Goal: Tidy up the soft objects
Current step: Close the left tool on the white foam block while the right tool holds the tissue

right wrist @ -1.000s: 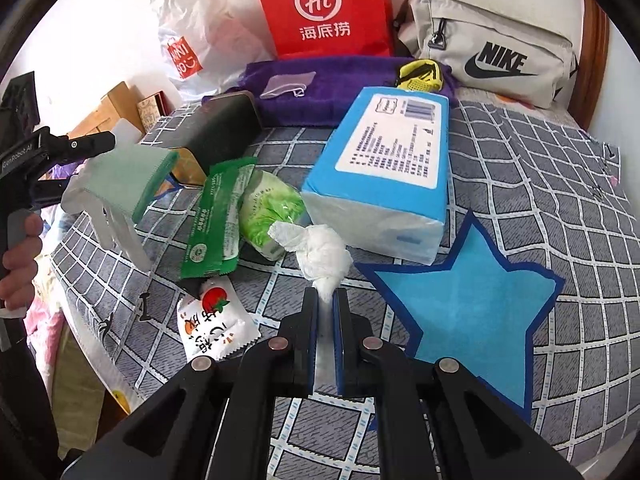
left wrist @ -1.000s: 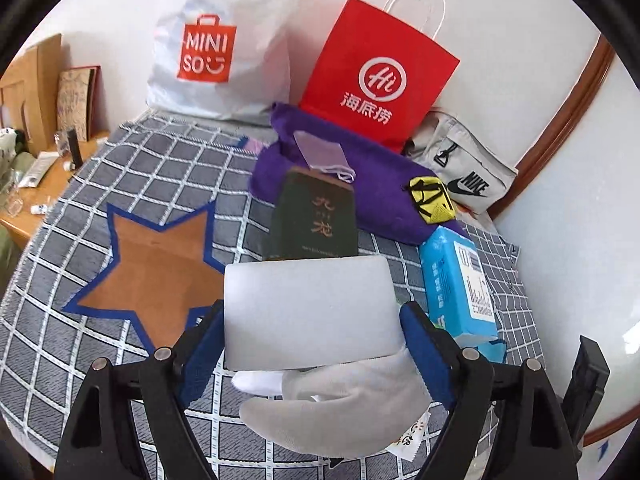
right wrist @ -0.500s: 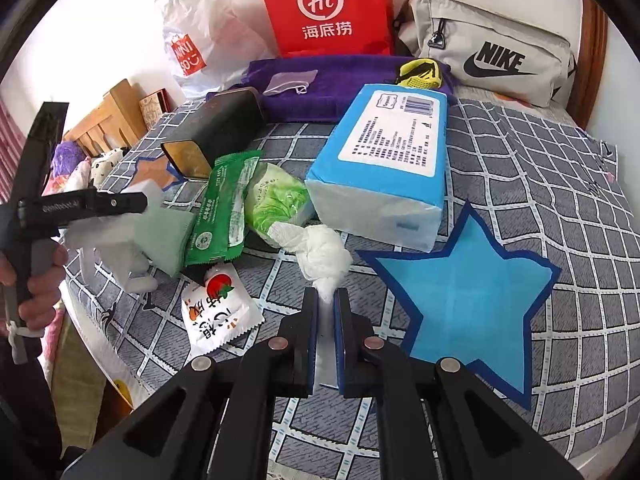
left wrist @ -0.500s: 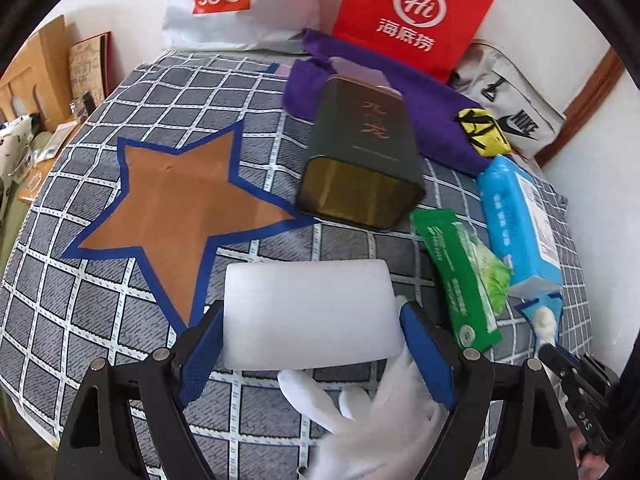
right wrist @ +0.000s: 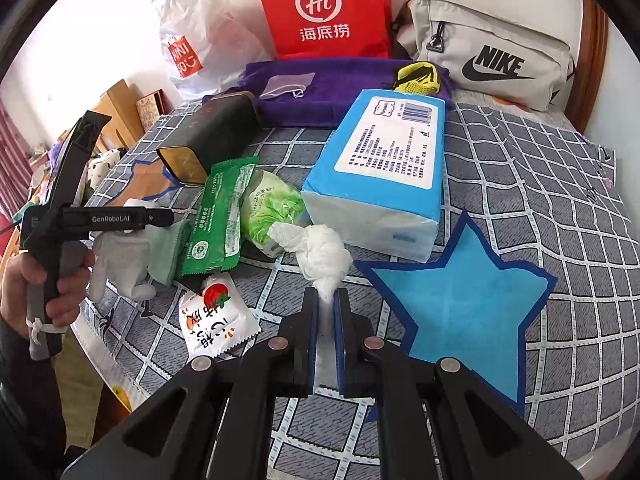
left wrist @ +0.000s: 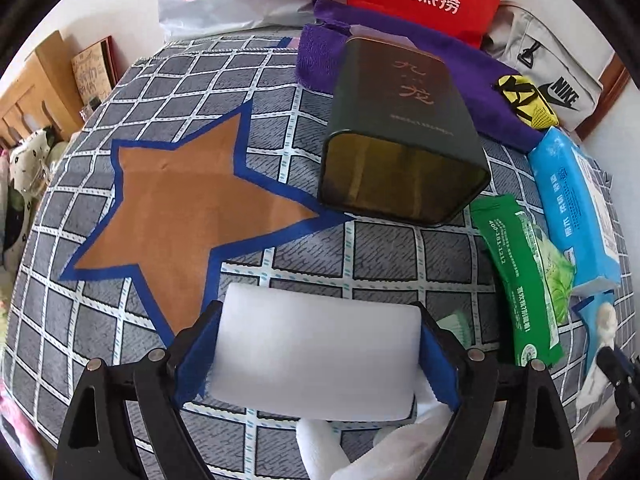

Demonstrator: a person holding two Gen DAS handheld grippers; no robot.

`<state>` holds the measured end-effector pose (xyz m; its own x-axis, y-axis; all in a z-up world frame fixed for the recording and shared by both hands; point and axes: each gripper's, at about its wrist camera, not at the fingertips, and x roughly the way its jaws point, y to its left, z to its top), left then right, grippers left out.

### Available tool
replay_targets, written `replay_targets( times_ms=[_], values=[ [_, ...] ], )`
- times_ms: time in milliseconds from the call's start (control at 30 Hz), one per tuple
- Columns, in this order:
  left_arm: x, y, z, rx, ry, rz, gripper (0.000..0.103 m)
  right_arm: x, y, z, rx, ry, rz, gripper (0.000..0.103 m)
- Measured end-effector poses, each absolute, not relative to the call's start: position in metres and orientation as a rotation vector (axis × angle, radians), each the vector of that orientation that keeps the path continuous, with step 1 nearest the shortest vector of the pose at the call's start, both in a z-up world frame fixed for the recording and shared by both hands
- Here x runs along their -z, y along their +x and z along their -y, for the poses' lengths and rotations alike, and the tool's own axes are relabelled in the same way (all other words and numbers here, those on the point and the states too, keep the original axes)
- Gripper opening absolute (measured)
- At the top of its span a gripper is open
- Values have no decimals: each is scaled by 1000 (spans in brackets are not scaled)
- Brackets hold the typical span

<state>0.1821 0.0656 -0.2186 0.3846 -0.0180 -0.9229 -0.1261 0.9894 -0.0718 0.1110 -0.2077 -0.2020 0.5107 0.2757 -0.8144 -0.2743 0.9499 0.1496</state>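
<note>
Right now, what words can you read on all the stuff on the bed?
"Hi 海底捞": red paper bag
"NIKE": grey pouch
"MINISO", partly cut off: white plastic bag
"GenRobot.AI": left gripper
"九龙": dark tin
Too small or blurred: blue tissue pack label, green packet, strawberry sachet.

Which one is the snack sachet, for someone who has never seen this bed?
Start at the blue tissue pack mid-bed, then go left to the green wipes pack. Just below it lies the sachet: small, flat, white, with a red tomato, unlike its green neighbours.
</note>
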Motion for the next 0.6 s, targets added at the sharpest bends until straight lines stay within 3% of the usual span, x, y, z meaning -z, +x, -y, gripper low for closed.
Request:
replay_targets(
  times_ms=[100, 433, 600],
  values=[
    [213, 178, -72, -60, -178, -1160, 81, 203, 112, 204, -336, -7, -984, 8],
    [154, 153, -98, 148, -410, -955, 81, 198, 109, 201, -344, -8, -973, 9],
    [132, 146, -91, 138, -372, -903, 81, 187, 104, 203, -351, -1, -945, 9]
  ],
)
